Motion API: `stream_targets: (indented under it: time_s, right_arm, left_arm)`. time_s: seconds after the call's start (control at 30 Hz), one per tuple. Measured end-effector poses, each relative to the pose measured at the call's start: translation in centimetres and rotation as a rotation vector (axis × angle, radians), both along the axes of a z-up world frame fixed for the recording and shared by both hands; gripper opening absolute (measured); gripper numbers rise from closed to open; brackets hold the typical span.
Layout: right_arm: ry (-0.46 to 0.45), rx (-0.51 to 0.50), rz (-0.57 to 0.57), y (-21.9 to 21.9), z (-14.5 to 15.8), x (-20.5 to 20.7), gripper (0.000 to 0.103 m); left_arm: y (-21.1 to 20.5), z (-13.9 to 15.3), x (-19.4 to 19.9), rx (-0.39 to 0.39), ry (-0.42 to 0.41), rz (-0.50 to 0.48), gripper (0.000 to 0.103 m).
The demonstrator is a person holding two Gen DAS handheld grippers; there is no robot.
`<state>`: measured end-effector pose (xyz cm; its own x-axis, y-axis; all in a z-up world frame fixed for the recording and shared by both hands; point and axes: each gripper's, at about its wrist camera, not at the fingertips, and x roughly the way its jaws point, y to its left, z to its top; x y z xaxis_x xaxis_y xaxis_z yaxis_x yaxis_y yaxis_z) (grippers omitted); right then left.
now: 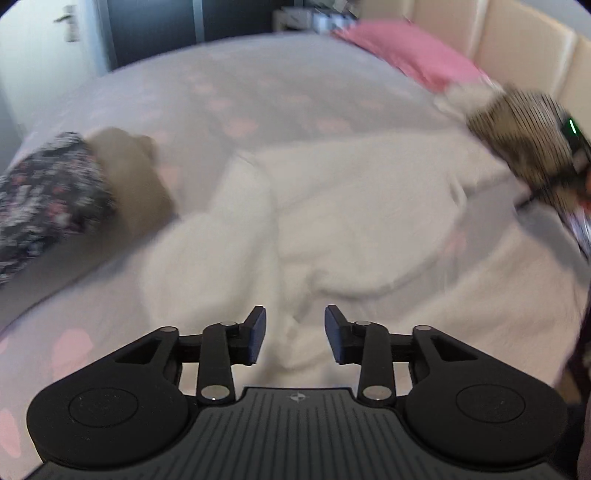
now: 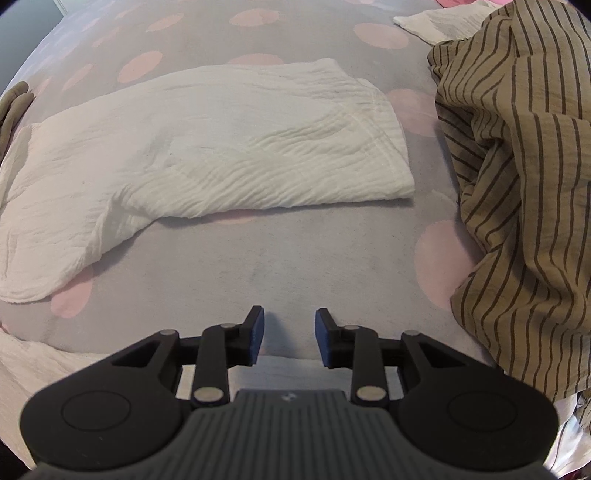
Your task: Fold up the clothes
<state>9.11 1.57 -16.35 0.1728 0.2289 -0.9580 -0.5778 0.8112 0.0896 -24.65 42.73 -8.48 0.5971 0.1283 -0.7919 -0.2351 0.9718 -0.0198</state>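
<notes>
Two grippers over a bed (image 2: 258, 254), grey cover dotted with pink circles. Left gripper (image 1: 294, 334): jaws spread, nothing between the pads, held above the near edge of a white crinkled garment (image 1: 332, 221); view blurred. Right gripper (image 2: 289, 338): jaws likewise parted, empty, poised over bare cover, with a strip of white cloth just under the jaws at the near edge.

White crinkled garment (image 2: 207, 147) lying flat mid-bed in the right wrist view, partly folded, one squared corner toward the right, a looser end trailing down to the left. Well clear of the right jaws, bare cover between.

Tan striped garment (image 2: 517, 184) heaped along the right side, close beside the white one but not touching it in the right wrist view. Another white piece (image 2: 436, 22) tucked at the top, behind the stripes.

In the left wrist view: dark floral cloth (image 1: 44, 195) at the far left, a beige piece (image 1: 136, 173) against it, both folded or bundled, hard to tell through blur. Pink pillow (image 1: 406, 55) at the head, cream padded headboard (image 1: 517, 40) behind. Striped fabric (image 1: 524, 140) at the right edge, blurred.
</notes>
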Motion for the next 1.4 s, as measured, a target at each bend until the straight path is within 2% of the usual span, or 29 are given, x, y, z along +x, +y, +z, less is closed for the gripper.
stream_targets:
  time_s: [0.13, 0.2, 0.3, 0.43, 0.5, 0.6, 0.67, 0.73, 0.87, 1.0, 1.17, 1.27, 1.4]
  right_arm:
    - [0.006, 0.004, 0.007, 0.0, -0.1, -0.1, 0.034]
    - [0.005, 0.011, 0.006, -0.1, 0.0, -0.1, 0.034]
    - [0.002, 0.022, 0.003, -0.2, 0.2, -0.1, 0.036]
    - [-0.004, 0.034, 0.0, -0.2, 0.6, 0.1, 0.037]
    - [-0.007, 0.038, -0.003, -0.2, 0.7, 0.4, 0.037]
    - [-0.002, 0.039, -0.004, -0.2, 0.7, 0.6, 0.038]
    - [0.001, 0.035, -0.004, -0.2, 0.6, 0.7, 0.038]
    - [-0.005, 0.035, -0.008, -0.3, 0.6, 0.9, 0.038]
    - [-0.032, 0.05, -0.047, -0.6, 1.1, 1.9, 0.038]
    - [-0.051, 0.082, -0.114, -1.1, 2.2, 4.3, 0.038]
    - [-0.074, 0.148, -0.179, -1.2, 3.4, 7.4, 0.038]
    - [-0.127, 0.157, -0.189, -0.2, 3.8, 9.5, 0.038]
    - [-0.184, 0.157, -0.203, 1.2, 3.8, 12.8, 0.038]
  left_arm:
    - [4.6, 0.1, -0.2, -0.04, -0.05, 0.222, 0.037]
    - [6.8, -1.0, 0.1, -0.076, -0.03, 0.328, 0.037]
    - [8.9, -3.2, 1.1, -0.111, 0.037, 0.413, 0.034]
    - [8.4, -6.2, 2.9, -0.102, 0.17, 0.381, 0.033]
    - [7.0, -7.4, 4.0, -0.053, 0.231, 0.34, 0.036]
    - [5.1, -8.3, 5.0, 0.053, 0.257, 0.338, 0.039]
    - [4.6, -8.5, 5.2, 0.078, 0.259, 0.347, 0.037]
    - [4.5, -8.1, 5.3, 0.08, 0.249, 0.342, 0.021]
    - [5.5, -6.4, 5.1, 0.07, 0.227, 0.396, 0.006]
    - [7.4, -3.2, 4.1, 0.066, 0.147, 0.49, 0.005]
    - [9.8, 0.9, 2.6, 0.129, 0.008, 0.627, 0.003]
    - [10.9, 1.6, 2.5, 0.171, -0.019, 0.695, 0.003]
    - [11.6, 1.6, 3.0, 0.186, -0.012, 0.717, 0.002]
